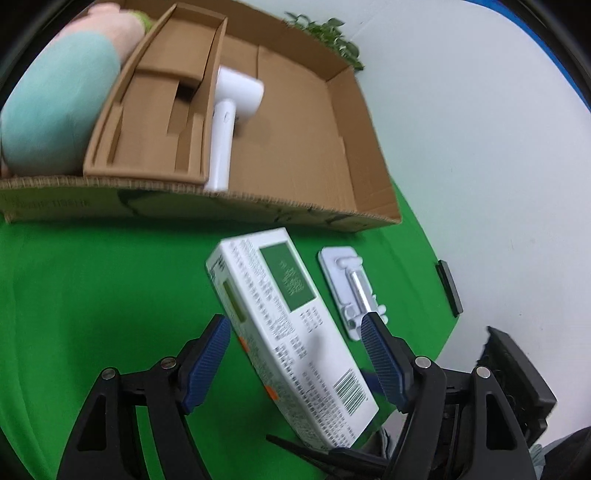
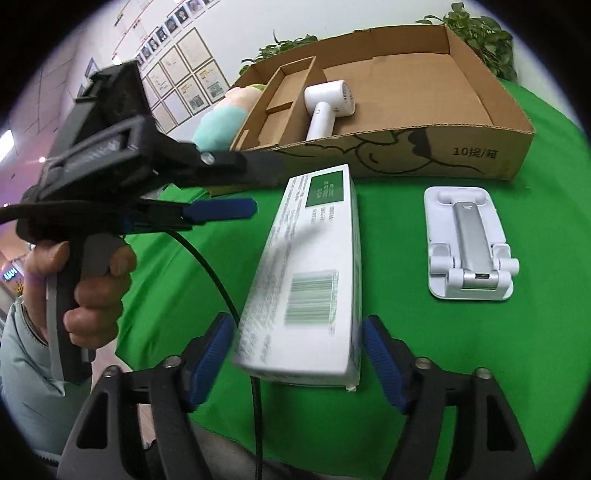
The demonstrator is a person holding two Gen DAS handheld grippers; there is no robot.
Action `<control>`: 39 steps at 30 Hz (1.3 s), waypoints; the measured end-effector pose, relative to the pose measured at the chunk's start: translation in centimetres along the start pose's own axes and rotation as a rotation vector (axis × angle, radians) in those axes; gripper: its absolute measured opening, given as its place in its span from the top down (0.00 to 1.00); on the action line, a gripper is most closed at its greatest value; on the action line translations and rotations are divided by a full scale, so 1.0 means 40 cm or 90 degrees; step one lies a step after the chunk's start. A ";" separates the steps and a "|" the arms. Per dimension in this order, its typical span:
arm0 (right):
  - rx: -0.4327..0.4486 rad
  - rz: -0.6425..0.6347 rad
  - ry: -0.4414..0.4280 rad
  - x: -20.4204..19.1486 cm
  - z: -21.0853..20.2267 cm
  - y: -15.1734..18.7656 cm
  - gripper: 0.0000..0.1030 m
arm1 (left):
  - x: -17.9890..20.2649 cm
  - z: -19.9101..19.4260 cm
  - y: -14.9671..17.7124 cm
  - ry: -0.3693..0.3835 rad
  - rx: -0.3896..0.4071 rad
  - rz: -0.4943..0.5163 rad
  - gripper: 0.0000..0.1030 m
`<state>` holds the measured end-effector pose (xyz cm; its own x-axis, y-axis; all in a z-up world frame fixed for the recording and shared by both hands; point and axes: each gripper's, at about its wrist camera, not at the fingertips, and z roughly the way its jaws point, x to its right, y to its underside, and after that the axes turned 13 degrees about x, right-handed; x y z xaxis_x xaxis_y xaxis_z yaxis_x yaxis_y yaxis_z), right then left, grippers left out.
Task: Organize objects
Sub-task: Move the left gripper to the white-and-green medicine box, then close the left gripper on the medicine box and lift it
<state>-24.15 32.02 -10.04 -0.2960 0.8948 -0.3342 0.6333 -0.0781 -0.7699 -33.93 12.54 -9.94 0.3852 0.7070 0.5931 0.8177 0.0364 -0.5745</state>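
A long white carton with green panels and a barcode [image 1: 291, 325] [image 2: 314, 266] lies on the green cloth. Its near end sits between the blue pads of my right gripper [image 2: 295, 319], which stands open with a thin gap on each side. My left gripper [image 1: 295, 321] straddles the same carton at an angle and is open: the left pad is at the carton's edge, the right pad is clear of it. In the right wrist view a hand holds the left gripper [image 2: 266, 186] left of the carton.
A big open cardboard box [image 1: 369, 155] [image 2: 480, 140] behind holds a white hair dryer [image 1: 225, 110] [image 2: 328, 107], a cardboard insert [image 1: 159, 110] and a plush toy [image 1: 55, 103]. A white phone stand [image 1: 351, 288] [image 2: 469, 240] lies right of the carton. Plants [image 2: 480, 33] stand behind.
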 end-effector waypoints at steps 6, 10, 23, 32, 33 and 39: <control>0.000 -0.114 0.027 -0.044 -0.003 0.011 0.17 | 0.002 0.045 0.023 0.033 -0.033 -0.021 0.40; 0.004 -0.128 0.069 -0.041 -0.001 0.018 0.17 | -0.004 0.060 0.036 0.046 -0.049 -0.042 0.46; -0.005 -0.068 0.064 -0.011 -0.015 0.041 0.34 | 0.009 0.051 0.080 0.039 -0.072 -0.043 0.48; 0.012 0.022 0.008 0.014 -0.026 0.030 0.35 | 0.016 0.031 0.088 0.029 -0.080 -0.035 0.47; 0.017 0.022 -0.010 0.009 -0.031 0.028 0.35 | 0.014 0.029 0.088 0.038 -0.079 -0.043 0.46; 0.023 -0.015 -0.001 -0.026 -0.034 0.027 0.36 | 0.035 0.009 0.080 0.037 -0.055 -0.021 0.51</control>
<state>-22.20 31.61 -9.78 -0.3117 0.8961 -0.3161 0.5996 -0.0725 -0.7970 -30.94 13.90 -11.15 0.3793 0.6647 0.6436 0.8635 -0.0044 -0.5044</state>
